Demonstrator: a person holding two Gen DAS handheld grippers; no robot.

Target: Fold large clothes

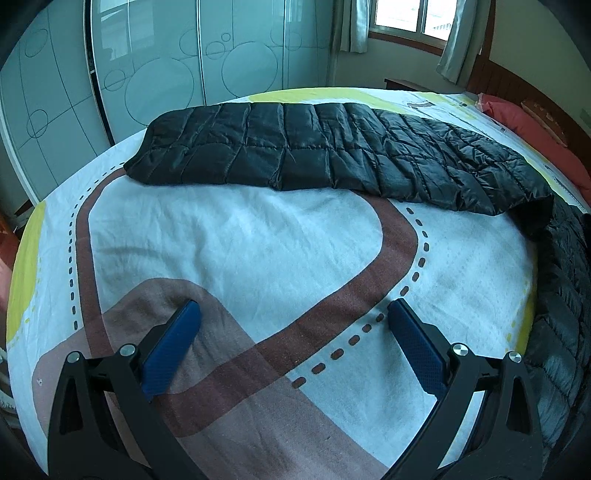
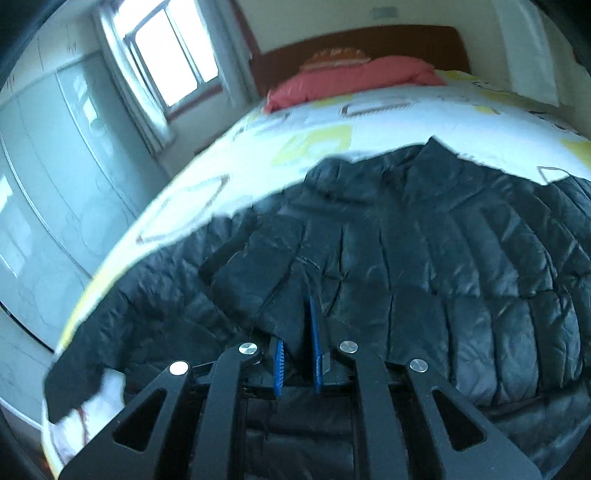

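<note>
Here, black puffer jacket point(image 2: 424, 258) spread across the patterned bedspread point(image 1: 258, 240), right gripper point(image 2: 299, 314) clamped on a jacket fold, left gripper point(image 1: 293, 314) wide apart, holding nothing, jacket well beyond its fingers, only left view shows wardrobe doors point(image 1: 147, 66) squarely.

Left wrist cam: above the bed point(image 1: 236, 236), facing wardrobe point(image 1: 147, 74). Right wrist cam: close over jacket point(image 2: 443, 266), facing headboard point(image 2: 354, 44). Both views share jacket, bed, window point(image 1: 406, 18).

Daylit bedroom: curtained window point(image 1: 410, 20), frosted-glass sliding wardrobe doors point(image 1: 159, 70), dark wooden headboard point(image 2: 354, 48), cream walls.
</note>
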